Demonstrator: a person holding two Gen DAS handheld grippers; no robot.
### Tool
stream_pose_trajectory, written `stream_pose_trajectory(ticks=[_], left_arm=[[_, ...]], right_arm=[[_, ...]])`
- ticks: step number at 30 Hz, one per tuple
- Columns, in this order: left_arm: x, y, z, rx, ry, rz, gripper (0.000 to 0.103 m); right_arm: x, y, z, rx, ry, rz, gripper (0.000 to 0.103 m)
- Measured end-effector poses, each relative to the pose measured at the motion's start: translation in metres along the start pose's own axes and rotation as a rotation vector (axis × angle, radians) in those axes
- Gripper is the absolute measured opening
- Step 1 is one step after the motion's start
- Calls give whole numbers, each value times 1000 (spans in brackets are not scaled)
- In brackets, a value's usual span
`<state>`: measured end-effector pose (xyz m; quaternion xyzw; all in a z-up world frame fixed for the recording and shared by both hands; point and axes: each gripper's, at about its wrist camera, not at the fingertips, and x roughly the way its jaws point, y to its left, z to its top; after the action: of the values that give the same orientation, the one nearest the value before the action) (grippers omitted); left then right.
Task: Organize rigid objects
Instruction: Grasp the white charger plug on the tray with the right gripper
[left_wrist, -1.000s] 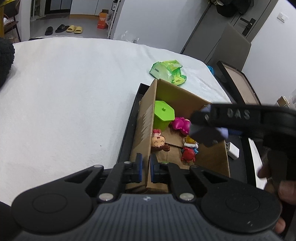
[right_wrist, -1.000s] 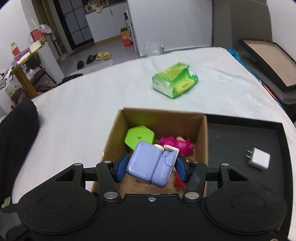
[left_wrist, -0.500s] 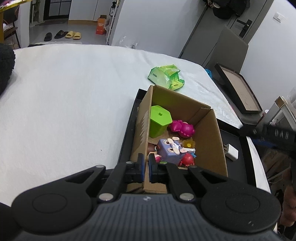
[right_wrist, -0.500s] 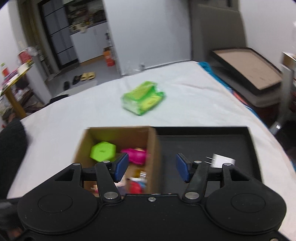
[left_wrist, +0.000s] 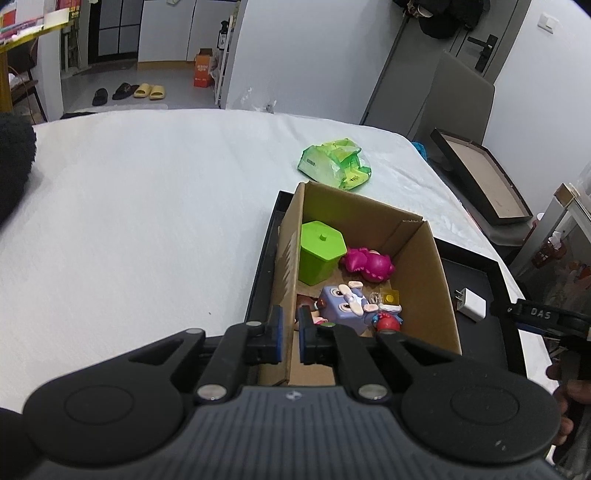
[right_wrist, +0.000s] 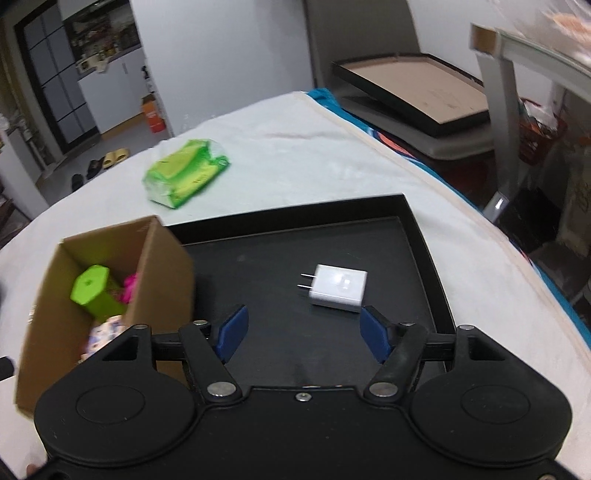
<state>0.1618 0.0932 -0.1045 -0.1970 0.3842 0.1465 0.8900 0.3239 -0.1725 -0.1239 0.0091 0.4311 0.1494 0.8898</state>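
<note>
1. We see a white-covered bed (left_wrist: 140, 206) carrying a black tray (right_wrist: 295, 254) near its right edge.
2. A cardboard box (left_wrist: 417, 273) stands on the tray's left part, holding a green container (left_wrist: 320, 254), a pink toy (left_wrist: 367, 263) and a purple block toy (left_wrist: 341, 304).
3. Our left hand-held gripper (left_wrist: 290, 335) pinches the box's near left wall.
4. Our right hand-held gripper (right_wrist: 302, 334) is spread wide, holding nothing, just before the white charger (right_wrist: 339, 288) on the tray.
5. A green packet (right_wrist: 184, 177) lies beyond the tray.

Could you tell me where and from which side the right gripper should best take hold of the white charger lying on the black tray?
Probably across the white charger's plain body, from above. It lies flat on the black tray, prongs pointing left toward the cardboard box. The right gripper is open, wider than the body.
</note>
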Motion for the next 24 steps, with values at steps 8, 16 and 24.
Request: stream_pose_trajectory(ticks=[8,16,24], left_arm=[[6,-4,2,-6,17,34,15],[10,-8,3,10,7,78,42],[16,-11,5,17,7,109,45]], right_arm=[[35,-9,-3,10,3,-26,76],[62,-12,5,19,5,-35,88],[84,-12,7,21,14,-79,88]])
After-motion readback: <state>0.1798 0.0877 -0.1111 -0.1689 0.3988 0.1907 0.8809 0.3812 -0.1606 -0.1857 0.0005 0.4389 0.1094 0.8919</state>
